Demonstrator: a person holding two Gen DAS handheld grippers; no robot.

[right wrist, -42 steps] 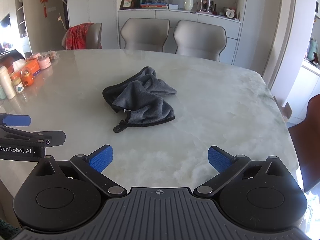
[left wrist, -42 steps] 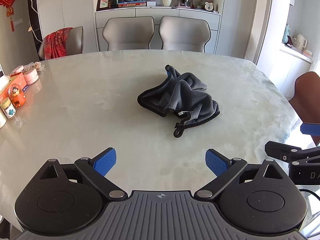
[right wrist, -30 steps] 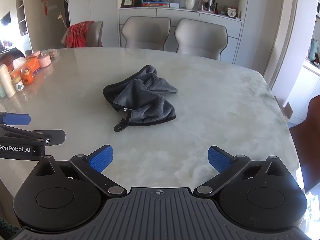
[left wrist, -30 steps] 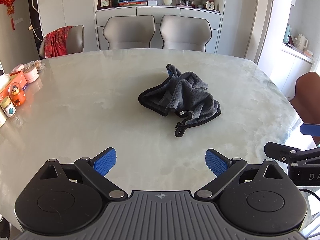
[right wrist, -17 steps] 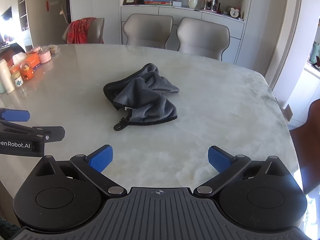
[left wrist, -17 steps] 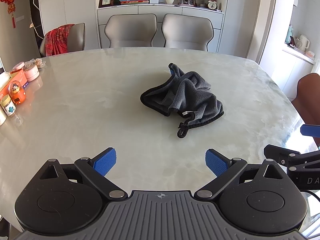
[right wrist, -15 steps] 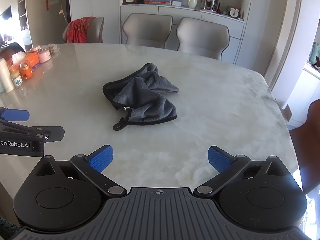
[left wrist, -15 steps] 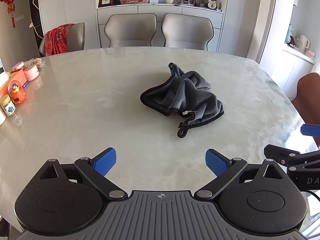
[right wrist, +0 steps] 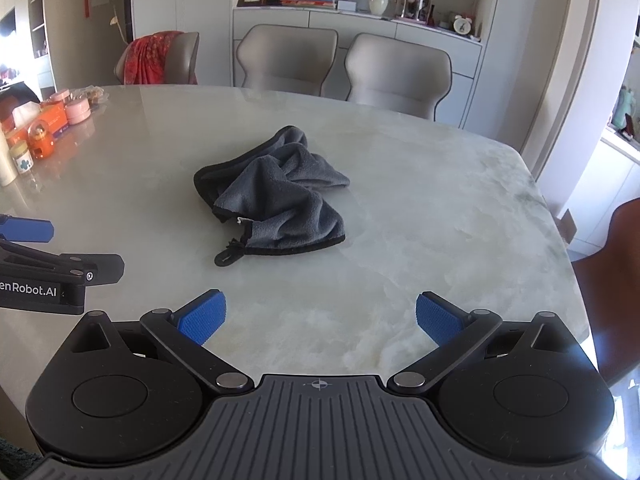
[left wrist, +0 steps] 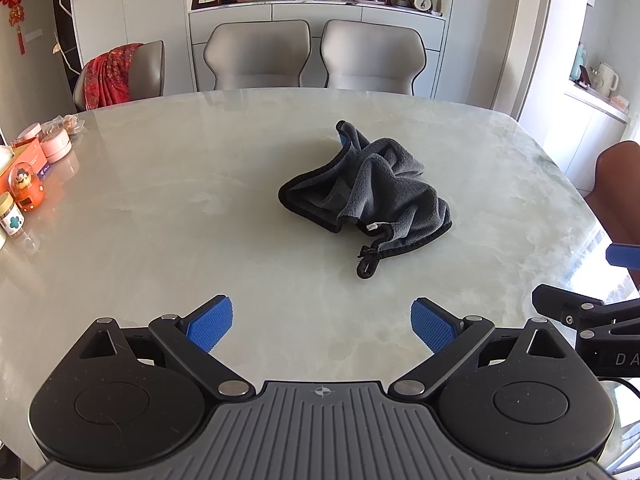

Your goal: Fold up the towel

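A crumpled dark grey fleece towel with black edging [left wrist: 372,192] is seen lying in a loose heap near the middle of the pale, glossy marble tabletop [left wrist: 160,208]; its folds are bunched and overlapped, and a small black hanging loop [left wrist: 366,266] is trailed out from its near edge onto the stone; a white label is glimpsed just above that loop. The left gripper [left wrist: 321,324] is held low over the near part of the tabletop, well apart from the towel, with its blue ribbed pads [left wrist: 210,322] spread wide and nothing between them; the right gripper [right wrist: 319,318] is likewise held short of the towel [right wrist: 276,200], its blue pads [right wrist: 202,316] set wide apart and empty; each gripper is caught at the edge of the other's view, side by side. In the right wrist view the towel is placed ahead and slightly to the left; in the left wrist view it is placed ahead and slightly to the right. A cluster of small jars and orange boxes [left wrist: 28,184] is gathered at the far left edge of the tabletop, well apart from the towel. Two beige upholstered chairs [left wrist: 316,56] are drawn up at the far side; a red patterned cloth [left wrist: 110,74] is draped over a third chair at the left.
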